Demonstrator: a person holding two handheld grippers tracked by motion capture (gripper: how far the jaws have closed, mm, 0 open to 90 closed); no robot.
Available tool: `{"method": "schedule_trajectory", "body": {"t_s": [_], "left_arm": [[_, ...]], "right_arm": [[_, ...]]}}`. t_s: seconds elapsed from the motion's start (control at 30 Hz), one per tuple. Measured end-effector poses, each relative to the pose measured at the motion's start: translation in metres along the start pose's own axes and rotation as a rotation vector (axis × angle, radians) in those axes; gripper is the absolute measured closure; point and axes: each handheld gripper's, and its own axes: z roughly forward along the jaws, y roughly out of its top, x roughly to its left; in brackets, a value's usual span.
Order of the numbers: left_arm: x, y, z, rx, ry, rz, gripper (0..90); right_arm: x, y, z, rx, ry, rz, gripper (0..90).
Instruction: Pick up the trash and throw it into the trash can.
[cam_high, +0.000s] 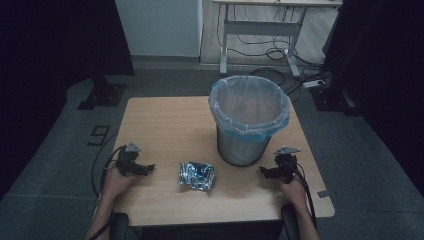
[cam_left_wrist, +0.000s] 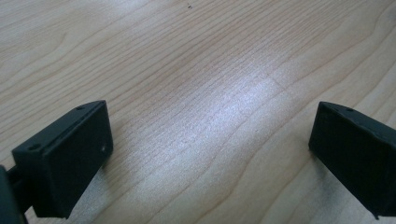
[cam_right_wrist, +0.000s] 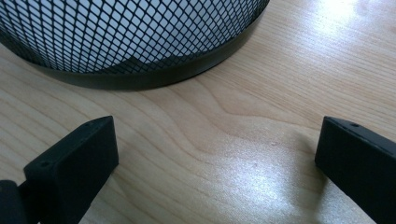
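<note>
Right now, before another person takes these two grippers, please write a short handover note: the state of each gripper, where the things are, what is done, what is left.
Left gripper: open, empty, low over the wooden table, left of the packet.
Right gripper: open, empty, beside the base of the bin, jaws pointing toward the packet.
Crumpled silver-blue packet: lies on the table between the grippers, just in front of the bin, untouched.
Mesh bin: upright, lined with a blue-edged bag; whether it is empty cannot be told.
Done: nothing visible so far.
Left: probably grasp the packet and drop it into the bin.
</note>
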Motion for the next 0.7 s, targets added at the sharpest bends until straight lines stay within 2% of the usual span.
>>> {"method": "schedule_trajectory", "body": {"t_s": [0.37, 0.7], "left_arm": [[-0.0014, 0.0014, 0.0002, 0.009, -0.002, 0.0, 0.0], [-0.0029, 0.001, -0.0019, 0.017, -0.018, 0.016, 0.5]], "right_arm": [[0.001, 0.0002, 0.0003, 0.0, -0.006, 0.005, 0.0], [0.0023, -0.0003, -0.0002, 0.001, -0.011, 0.012, 0.0]]}}
